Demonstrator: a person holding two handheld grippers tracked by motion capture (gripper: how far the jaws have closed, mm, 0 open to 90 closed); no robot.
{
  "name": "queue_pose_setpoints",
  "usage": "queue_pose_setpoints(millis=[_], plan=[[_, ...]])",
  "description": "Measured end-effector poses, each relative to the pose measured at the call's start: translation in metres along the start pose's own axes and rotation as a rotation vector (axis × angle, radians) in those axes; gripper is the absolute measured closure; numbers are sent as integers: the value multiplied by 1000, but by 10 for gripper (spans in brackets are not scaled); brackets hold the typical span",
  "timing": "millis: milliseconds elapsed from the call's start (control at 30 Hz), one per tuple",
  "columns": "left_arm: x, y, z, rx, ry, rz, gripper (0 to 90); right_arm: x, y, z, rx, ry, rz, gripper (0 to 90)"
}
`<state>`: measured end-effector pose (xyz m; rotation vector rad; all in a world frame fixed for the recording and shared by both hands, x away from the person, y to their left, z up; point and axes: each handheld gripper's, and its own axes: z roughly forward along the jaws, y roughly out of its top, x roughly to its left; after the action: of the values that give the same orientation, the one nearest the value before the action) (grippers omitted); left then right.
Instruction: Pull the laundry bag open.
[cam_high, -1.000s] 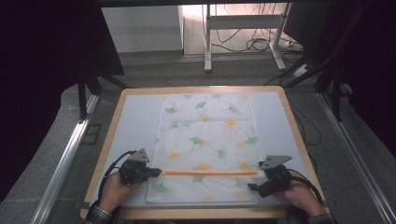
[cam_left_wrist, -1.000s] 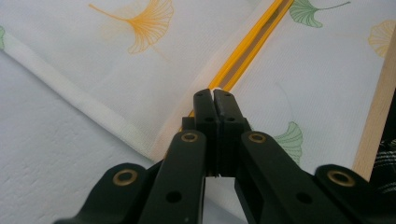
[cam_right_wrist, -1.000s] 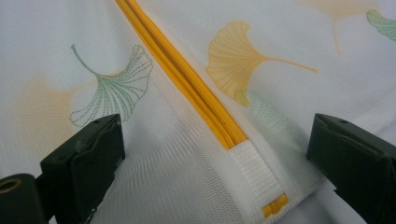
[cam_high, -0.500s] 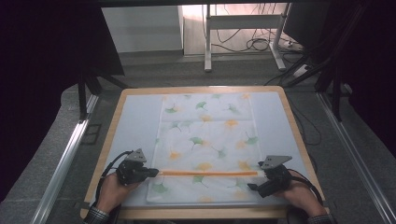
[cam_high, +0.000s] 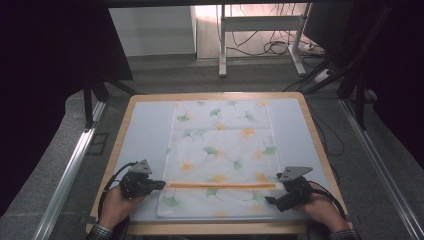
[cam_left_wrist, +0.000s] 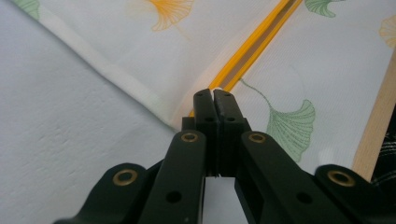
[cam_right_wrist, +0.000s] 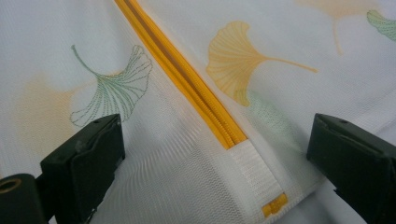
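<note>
Pinching orange zipper (cam_left_wrist: 243, 51), left claw (cam_left_wrist: 214, 95), leaf-print mesh bag (cam_high: 220, 150)

We see our left gripper (cam_left_wrist: 214, 95) with its two black jaws pressed together at the end of the orange zipper (cam_left_wrist: 254, 39), which runs away toward the upper right across the white mesh bag (cam_left_wrist: 154, 51) printed with ginkgo leaves. The bag lies on a pale mat (cam_left_wrist: 60, 116); a wooden table edge (cam_left_wrist: 376, 126) shows at right.
</note>
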<state>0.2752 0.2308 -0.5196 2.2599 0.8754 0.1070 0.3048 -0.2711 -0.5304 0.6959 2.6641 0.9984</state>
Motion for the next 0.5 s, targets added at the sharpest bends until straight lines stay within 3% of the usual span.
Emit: queue_pose_setpoints(millis=[500], plan=[[6,-9,-9,1,26,-22,900,0,0,0,0,0,0,40]])
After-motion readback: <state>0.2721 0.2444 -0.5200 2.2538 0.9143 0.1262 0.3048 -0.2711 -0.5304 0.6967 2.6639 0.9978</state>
